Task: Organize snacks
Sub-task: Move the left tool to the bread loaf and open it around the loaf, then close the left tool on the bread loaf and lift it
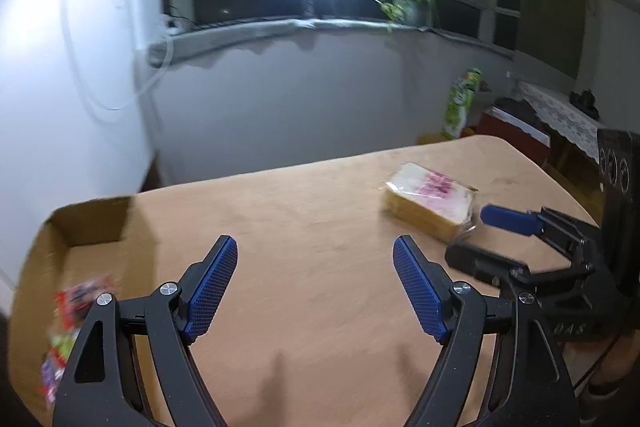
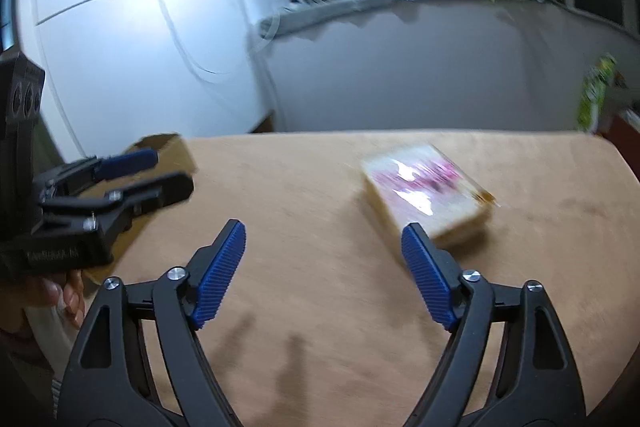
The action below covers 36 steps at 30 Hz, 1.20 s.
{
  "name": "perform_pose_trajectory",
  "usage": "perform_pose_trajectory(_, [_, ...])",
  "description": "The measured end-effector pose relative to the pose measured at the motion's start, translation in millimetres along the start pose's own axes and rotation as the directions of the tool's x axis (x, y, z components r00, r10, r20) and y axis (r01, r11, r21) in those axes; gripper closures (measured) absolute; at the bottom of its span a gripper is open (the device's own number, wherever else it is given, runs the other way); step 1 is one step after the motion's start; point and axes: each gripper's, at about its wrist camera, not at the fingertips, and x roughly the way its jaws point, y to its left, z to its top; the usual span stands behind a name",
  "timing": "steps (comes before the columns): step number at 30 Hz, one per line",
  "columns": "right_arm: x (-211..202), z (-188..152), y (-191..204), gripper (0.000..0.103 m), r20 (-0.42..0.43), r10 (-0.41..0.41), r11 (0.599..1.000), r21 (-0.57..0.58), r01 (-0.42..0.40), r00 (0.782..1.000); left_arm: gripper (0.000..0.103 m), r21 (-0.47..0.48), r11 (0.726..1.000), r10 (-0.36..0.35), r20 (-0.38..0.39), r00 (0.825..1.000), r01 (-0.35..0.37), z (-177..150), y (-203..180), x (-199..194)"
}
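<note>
- The right tongs (image 2: 322,275) are spread wide and empty, low over the table (image 2: 320,307), with one blue fingertip (image 2: 414,239) just short of the wrapped bread pack (image 2: 426,193).
- Risk: the slick wrapper may slide or the soft loaf crush if the tongs clench off-centre.
- The left tongs (image 1: 316,287) are likewise released and hold nothing, well left of the bread pack.
- The cardboard box (image 1: 92,227), farthest left of the bread pack, holds blurred snack packets (image 1: 76,311); a dropped carry could miss it.
</note>
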Motion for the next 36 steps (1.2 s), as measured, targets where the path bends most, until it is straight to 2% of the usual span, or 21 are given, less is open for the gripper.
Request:
perform_pose_trajectory(3, [5, -6, -25, 0.017, -0.04, -0.04, 0.997, 0.058, 0.042, 0.998, 0.023, -0.002, 0.998, -0.058, -0.027, 0.998, 0.058, 11, -6, 23])
perform_pose_trajectory(6, [8, -10, -54, 0.017, -0.063, 0.005, 0.984, 0.176, 0.006, 0.998, 0.023, -0.015, 0.991, -0.132, -0.053, 0.99, 0.131, 27, -13, 53])
perform_pose_trajectory(8, [9, -11, -64, 0.017, -0.069, 0.012, 0.976, 0.216, 0.003, 0.998, 0.023, -0.022, 0.981, -0.194, -0.08, 0.978, 0.192, 36, -17, 74])
perform_pose_trajectory(11, [15, -11, -75, 0.017, -0.097, -0.001, 0.971, 0.236, 0.024, 0.995, 0.023, -0.028, 0.969, -0.245, -0.133, 0.96, 0.244, 50, -28, 110])
perform_pose_trajectory(15, [33, -8, -79, 0.017, -0.161, -0.003, 0.972, 0.23, 0.041, 0.987, 0.023, -0.051, 0.947, -0.32, -0.203, 0.925, 0.316, 59, -43, 154])
perform_pose_trajectory(20, [40, -4, -82, 0.017, -0.167, -0.017, 0.975, 0.215, 0.053, 0.986, 0.023, -0.111, 0.921, -0.389, -0.253, 0.886, 0.373, 55, -47, 176])
perform_pose_trajectory(23, [39, -4, -80, 0.017, -0.169, -0.018, 0.976, 0.21, 0.054, 0.986, 0.023, -0.125, 0.906, -0.424, -0.24, 0.873, 0.405, 51, -44, 170])
perform_pose_trajectory(25, [40, -4, -78, 0.024, -0.172, -0.024, 0.978, 0.201, 0.059, 0.985, 0.023, -0.123, 0.898, -0.441, -0.24, 0.865, 0.423, 50, -45, 168])
perform_pose_trajectory(26, [40, -3, -78, 0.032, -0.173, -0.026, 0.978, 0.198, 0.06, 0.985, 0.025, -0.12, 0.894, -0.448, -0.24, 0.862, 0.431, 49, -46, 165])
perform_pose_trajectory(27, [41, -3, -78, 0.039, -0.172, -0.021, 0.979, 0.196, 0.055, 0.985, 0.032, -0.118, 0.889, -0.458, -0.239, 0.857, 0.442, 49, -45, 163])
perform_pose_trajectory(28, [41, -3, -77, 0.041, -0.174, -0.013, 0.98, 0.191, 0.047, 0.985, 0.035, -0.116, 0.881, -0.474, -0.236, 0.849, 0.459, 49, -47, 161])
perform_pose_trajectory(36, [33, 2, -73, 0.051, -0.14, -0.023, 0.985, 0.164, 0.047, 0.99, 0.039, -0.097, 0.893, -0.45, -0.219, 0.866, 0.439, 47, -46, 138])
